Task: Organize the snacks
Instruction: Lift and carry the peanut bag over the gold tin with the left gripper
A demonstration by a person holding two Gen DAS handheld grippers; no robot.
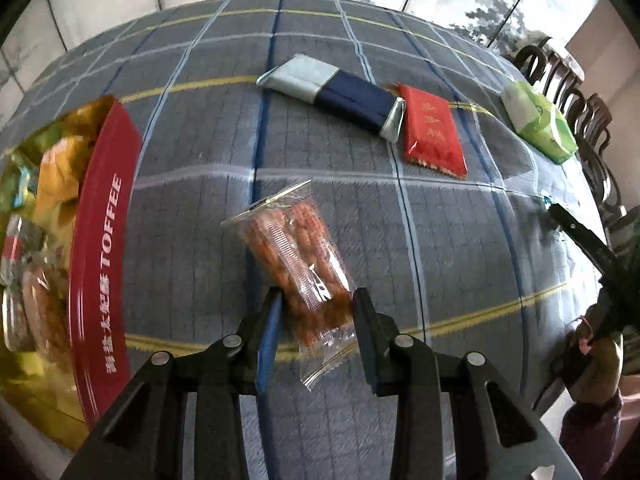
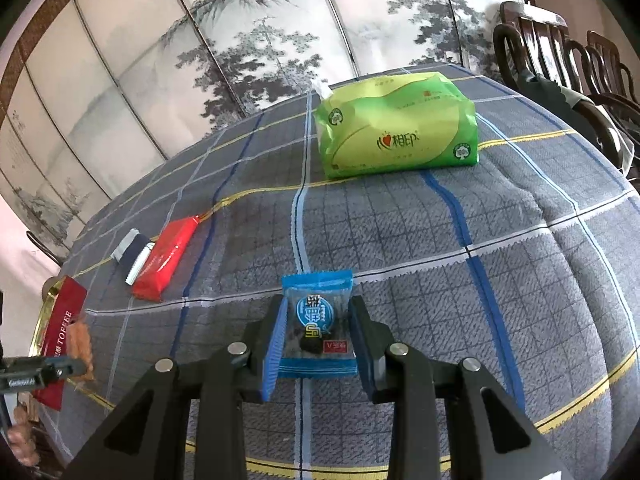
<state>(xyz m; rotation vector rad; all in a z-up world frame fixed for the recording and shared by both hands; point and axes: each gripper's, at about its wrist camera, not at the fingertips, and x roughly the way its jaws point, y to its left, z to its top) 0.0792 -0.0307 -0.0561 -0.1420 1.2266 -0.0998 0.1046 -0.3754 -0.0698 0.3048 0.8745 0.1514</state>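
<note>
Clamped in the left tool (image 1: pixel 316 304), the clear snack packet (image 1: pixel 298 256) points its long axis away; the red toffee tin (image 1: pixel 105 240) lies just left. Right tool (image 2: pixel 316 332) grips a blue packet (image 2: pixel 317 320).

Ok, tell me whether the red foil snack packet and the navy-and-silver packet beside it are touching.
Touching. The left wrist view shows the navy-and-silver packet's silver end resting against the red foil packet's edge, with no cloth visible between.

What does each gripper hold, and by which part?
The left gripper holds a clear packet of orange-brown snacks near its lower end; the right gripper holds a small blue snack packet by its side edges.
</note>
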